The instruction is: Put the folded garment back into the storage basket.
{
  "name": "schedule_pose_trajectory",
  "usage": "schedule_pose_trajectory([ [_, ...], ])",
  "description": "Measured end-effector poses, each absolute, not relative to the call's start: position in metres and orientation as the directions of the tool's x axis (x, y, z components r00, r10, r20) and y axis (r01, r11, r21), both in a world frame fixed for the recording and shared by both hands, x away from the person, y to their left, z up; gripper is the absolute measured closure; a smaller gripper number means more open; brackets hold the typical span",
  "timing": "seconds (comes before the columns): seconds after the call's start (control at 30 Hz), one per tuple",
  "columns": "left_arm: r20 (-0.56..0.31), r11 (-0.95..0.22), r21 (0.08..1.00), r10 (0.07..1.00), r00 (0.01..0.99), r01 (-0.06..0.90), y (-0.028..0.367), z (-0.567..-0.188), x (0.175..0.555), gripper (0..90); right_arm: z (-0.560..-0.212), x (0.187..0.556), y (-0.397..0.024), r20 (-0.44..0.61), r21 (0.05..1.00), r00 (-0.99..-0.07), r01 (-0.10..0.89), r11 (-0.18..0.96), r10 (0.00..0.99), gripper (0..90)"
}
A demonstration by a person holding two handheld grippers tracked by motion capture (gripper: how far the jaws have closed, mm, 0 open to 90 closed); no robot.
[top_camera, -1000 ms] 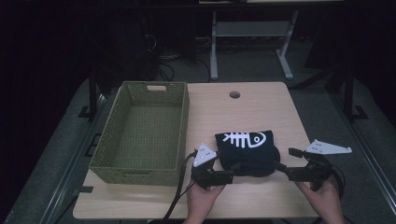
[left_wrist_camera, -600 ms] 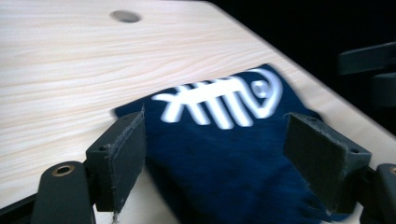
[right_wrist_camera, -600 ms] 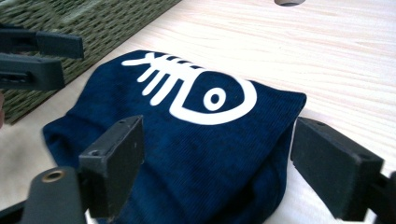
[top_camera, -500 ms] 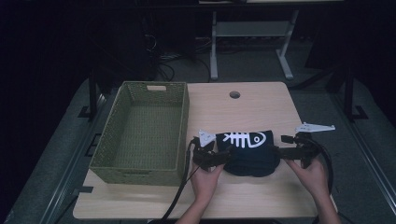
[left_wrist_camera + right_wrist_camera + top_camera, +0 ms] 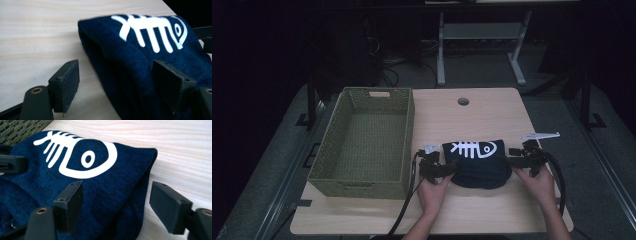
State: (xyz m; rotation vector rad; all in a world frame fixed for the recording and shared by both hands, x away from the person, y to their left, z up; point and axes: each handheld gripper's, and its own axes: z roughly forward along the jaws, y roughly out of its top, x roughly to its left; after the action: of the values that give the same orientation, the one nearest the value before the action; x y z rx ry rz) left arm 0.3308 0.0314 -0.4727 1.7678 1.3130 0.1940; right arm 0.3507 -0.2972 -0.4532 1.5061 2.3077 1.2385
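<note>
A folded navy garment (image 5: 477, 162) with a white fish-skeleton print lies on the wooden table (image 5: 472, 120), just right of the basket. My left gripper (image 5: 446, 169) is at its left end. In the left gripper view the left gripper (image 5: 117, 87) straddles the fold of the garment (image 5: 140, 57), one jaw over bare wood and the other on top of the cloth. My right gripper (image 5: 513, 162) is at the right end. There too, the right gripper (image 5: 120, 206) has the edge of the garment (image 5: 75, 170) between its jaws. Both pairs of jaws have just been closing but still stand apart from the cloth.
An empty green woven basket (image 5: 367, 140) fills the table's left half, close beside my left hand. A round cable hole (image 5: 463, 101) sits near the far edge. Black cables trail from both grippers over the front edge. A white desk frame (image 5: 477, 30) stands on the floor beyond.
Both hands moved away from the table's front edge and inward to the garment's two ends, sinking toward the table. The jaws now straddle its edges and have narrowed slightly.
</note>
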Motion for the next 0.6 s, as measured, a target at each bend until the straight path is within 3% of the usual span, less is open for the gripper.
schedule_pose_trajectory([
  [0.43,-0.459,0.002,0.68,0.781,0.424,0.733,0.031,-0.478,0.339,37.3,-0.469,0.354,-0.293,0.319,0.659,-0.49,0.73,0.181,0.812,37.6],
  [0.6,-0.467,0.005,0.675,0.777,0.423,0.737,0.029,-0.478,0.34,38.1,-0.473,0.354,-0.302,0.34,0.654,-0.464,0.742,0.149,0.818,40.9],
])
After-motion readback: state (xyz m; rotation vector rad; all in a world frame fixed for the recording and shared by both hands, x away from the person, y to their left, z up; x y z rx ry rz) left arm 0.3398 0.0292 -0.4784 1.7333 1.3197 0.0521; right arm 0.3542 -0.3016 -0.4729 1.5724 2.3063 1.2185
